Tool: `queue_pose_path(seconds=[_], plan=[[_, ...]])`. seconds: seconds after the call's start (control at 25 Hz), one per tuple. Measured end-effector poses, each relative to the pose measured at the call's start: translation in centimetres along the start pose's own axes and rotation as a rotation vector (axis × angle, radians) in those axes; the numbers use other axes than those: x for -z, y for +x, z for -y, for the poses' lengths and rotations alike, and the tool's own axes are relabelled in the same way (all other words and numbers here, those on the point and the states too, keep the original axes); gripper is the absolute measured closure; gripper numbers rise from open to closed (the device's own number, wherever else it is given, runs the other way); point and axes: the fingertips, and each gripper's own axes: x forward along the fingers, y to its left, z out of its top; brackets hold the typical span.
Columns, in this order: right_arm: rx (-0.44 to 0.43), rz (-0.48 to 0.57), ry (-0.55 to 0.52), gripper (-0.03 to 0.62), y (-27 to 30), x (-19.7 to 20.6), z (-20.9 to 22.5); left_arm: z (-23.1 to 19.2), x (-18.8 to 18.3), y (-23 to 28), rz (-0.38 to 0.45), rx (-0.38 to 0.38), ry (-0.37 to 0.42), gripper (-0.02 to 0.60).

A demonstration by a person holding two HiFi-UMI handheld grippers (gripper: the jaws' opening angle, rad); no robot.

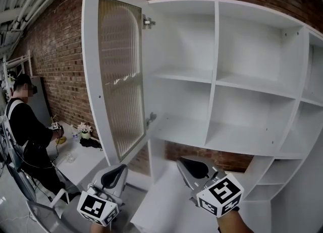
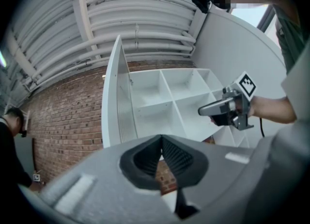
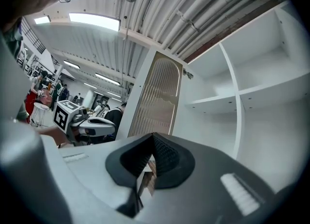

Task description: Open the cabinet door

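**Door swung wide, both grippers shut and empty**

- One cabinet door (image 1: 118,75), white frame with a ribbed panel. It stands swung out in the left half of the head view, its free edge toward the upper left.
- Two hinges (image 1: 147,22) on its inner edge, one high and one low.
- One white cabinet (image 1: 217,40) fills the centre and right. It shows four bare compartments, two over two, with narrower ones cut off at the right edge.
- Brick wall (image 1: 55,50) runs behind and to the left.
- Two grippers sit low in the frame.
  - Left gripper (image 1: 119,170) is under the door's lower corner, near it but apart.
  - Right gripper (image 1: 187,166) is bottom centre, below the lowest shelf edge and clear of it.
  - A gap lies between the two.
- Left gripper view: fingers (image 2: 145,157) pressed together, nothing between them.
- Right gripper view: fingers (image 3: 167,157) likewise closed on nothing.
- One other person (image 1: 25,126) stands far left at a desk (image 1: 81,169) that carries a few small things.
- Open floor shows below the door.
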Motion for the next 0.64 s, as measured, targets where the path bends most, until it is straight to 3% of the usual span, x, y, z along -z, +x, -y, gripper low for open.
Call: queue_pose_path(seconds=[0.64], plan=[[-0.002,-0.008,-0.004,0.589,-0.75,0.49,0.10,0.02,0.31,-0.53,-0.008,-0.018,-0.003,0.578]])
